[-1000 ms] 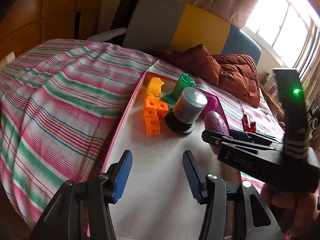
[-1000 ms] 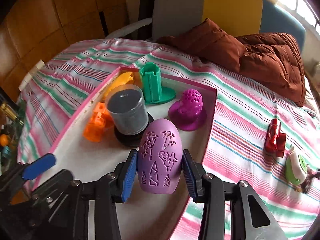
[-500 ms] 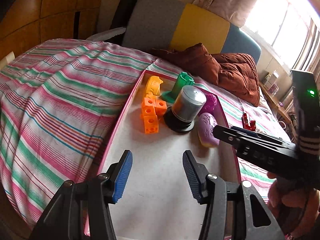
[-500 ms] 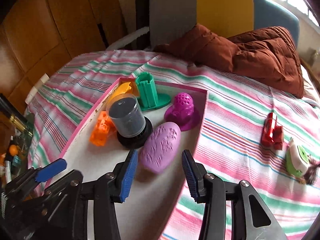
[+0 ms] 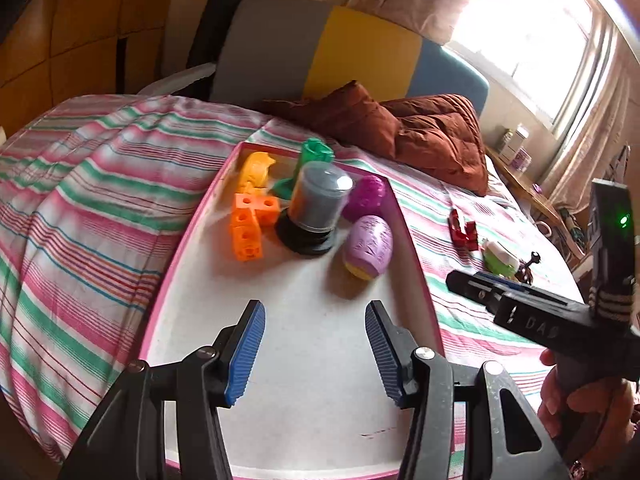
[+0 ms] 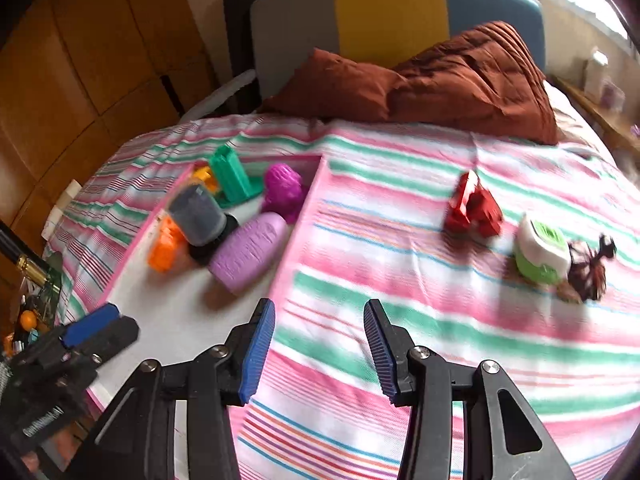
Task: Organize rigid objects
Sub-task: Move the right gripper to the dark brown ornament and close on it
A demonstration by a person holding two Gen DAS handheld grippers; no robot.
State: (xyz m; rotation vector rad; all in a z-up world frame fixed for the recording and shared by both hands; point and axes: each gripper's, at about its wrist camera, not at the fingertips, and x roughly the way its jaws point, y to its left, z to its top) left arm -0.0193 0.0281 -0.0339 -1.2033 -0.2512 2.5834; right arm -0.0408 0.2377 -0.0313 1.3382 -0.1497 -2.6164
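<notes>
With both my left claw (image 5: 314,354) and right claw (image 6: 318,350) apart and empty, I judge the red rigid plastic toy (image 6: 474,210), lying far right on the striped bed (image 6: 400,320) outside the pink-rimmed white tray (image 6: 298,240), light, stiff, and best gripped across its narrow body.

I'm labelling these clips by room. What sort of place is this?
Most likely a bedroom: a bed with a striped cover, brown pillows against a padded headboard, and a curtained window.
</notes>
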